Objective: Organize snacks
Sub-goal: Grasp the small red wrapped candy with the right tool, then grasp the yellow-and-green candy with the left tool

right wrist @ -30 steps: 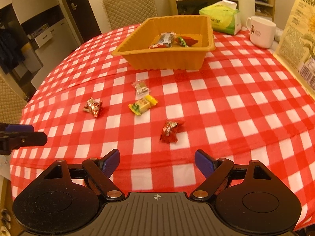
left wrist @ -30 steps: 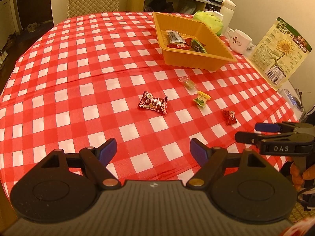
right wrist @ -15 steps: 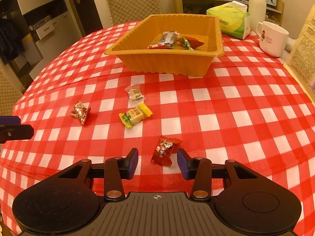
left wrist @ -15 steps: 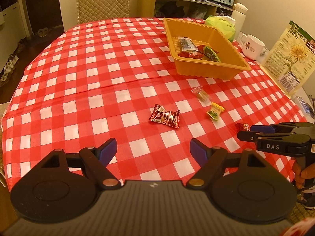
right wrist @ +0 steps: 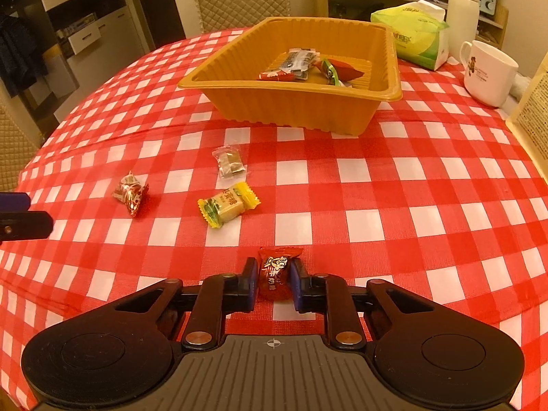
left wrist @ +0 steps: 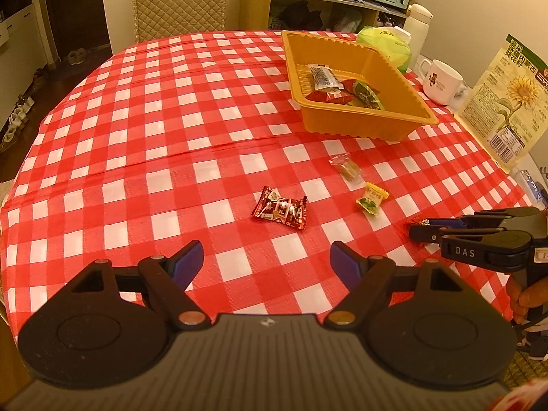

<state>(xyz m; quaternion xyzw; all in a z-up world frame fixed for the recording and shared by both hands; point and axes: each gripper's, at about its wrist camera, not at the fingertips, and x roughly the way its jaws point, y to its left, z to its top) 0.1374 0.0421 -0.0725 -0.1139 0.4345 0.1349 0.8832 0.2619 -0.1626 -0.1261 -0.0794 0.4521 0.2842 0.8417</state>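
Observation:
My right gripper (right wrist: 273, 275) is shut on a small red wrapped candy (right wrist: 275, 272) at the table's near edge; it also shows in the left wrist view (left wrist: 419, 227). My left gripper (left wrist: 267, 262) is open and empty, short of a red-and-white snack packet (left wrist: 280, 208). A yellow-green candy (right wrist: 228, 204) and a clear-wrapped candy (right wrist: 228, 162) lie loose beyond, and the red-and-white packet (right wrist: 130, 193) shows at the left. The orange tray (right wrist: 291, 106) holds several wrapped snacks (right wrist: 301, 65).
A red-and-white checked cloth (left wrist: 171, 130) covers the round table. A white mug (right wrist: 489, 73), a tissue pack (right wrist: 414, 36), a white flask (right wrist: 462, 8) and a sunflower-seed bag (left wrist: 507, 99) stand at the right. A quilted chair (left wrist: 178, 0) stands behind the table.
My right gripper moved forward around the red candy and closed on it. My left gripper stayed open while its view drew back from the table.

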